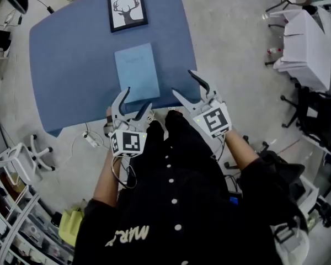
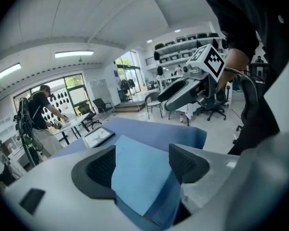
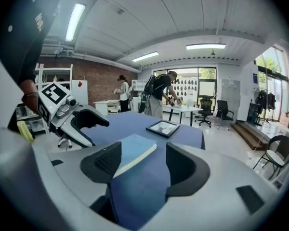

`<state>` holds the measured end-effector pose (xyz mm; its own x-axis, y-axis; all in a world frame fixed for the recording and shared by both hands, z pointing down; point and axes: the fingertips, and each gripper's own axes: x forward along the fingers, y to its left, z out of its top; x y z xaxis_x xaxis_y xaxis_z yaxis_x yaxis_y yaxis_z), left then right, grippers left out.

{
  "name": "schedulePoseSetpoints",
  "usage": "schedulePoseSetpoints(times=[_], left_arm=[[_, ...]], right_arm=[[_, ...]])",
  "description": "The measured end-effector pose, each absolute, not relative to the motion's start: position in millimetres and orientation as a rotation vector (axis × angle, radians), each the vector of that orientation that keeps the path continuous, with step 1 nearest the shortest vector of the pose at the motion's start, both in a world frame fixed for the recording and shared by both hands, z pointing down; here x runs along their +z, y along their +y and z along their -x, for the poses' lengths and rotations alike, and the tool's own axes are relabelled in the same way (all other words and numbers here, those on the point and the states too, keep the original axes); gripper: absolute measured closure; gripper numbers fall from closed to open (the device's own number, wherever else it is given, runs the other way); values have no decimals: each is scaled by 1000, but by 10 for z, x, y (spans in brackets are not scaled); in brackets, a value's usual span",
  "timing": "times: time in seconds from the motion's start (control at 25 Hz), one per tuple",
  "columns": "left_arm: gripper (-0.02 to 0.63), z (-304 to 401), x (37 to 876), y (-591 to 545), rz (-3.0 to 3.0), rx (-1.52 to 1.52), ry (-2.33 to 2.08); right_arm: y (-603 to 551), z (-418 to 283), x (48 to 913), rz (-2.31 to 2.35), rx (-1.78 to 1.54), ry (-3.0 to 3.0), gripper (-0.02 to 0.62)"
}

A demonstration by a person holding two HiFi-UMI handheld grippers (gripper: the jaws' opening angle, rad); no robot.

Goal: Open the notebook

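A closed light-blue notebook (image 1: 137, 69) lies flat on the blue table (image 1: 71, 65), near its front edge. My left gripper (image 1: 137, 101) hovers at the notebook's near edge, jaws open and empty. The right gripper (image 1: 183, 83) hangs open just right of the notebook, over the table's front right corner. In the left gripper view the notebook (image 2: 139, 172) shows beyond the spread pads, with the right gripper (image 2: 183, 90) above it. Seen from the right gripper view, the notebook (image 3: 135, 150) lies ahead between the pads, and the left gripper (image 3: 72, 119) is at the left.
A black-framed deer picture (image 1: 127, 10) rests at the table's far side. A white stool (image 1: 33, 153) and a cable lie on the floor at the left. White-covered furniture (image 1: 306, 43) and black chairs stand at the right. People (image 3: 159, 97) work at distant tables.
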<state>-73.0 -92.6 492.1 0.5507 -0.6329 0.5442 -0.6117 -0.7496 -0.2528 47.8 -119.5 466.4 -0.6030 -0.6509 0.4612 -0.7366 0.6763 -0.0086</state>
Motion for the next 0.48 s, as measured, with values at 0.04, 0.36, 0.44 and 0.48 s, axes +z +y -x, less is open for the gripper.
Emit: schedulePoseSetpoints(times=[0.04,0.36,0.44,0.48], left_arm=[[273,674,5067,-922,2737,-1019,1064],[273,425,5883,-957,2703,-1193,844],[273,405,5976,-977,2707,-1202,810],[273,405,6007,-989,2716,-1199,808]], right_arm=[[-1175,-458,4812,-1035,276,-2461,307],[-1035,-264,5691,-704,156,-2456,295],[-1037,-256,5781,-655,144,-2448,295],[-1036,-248,5813,-639,146,-2449,295]])
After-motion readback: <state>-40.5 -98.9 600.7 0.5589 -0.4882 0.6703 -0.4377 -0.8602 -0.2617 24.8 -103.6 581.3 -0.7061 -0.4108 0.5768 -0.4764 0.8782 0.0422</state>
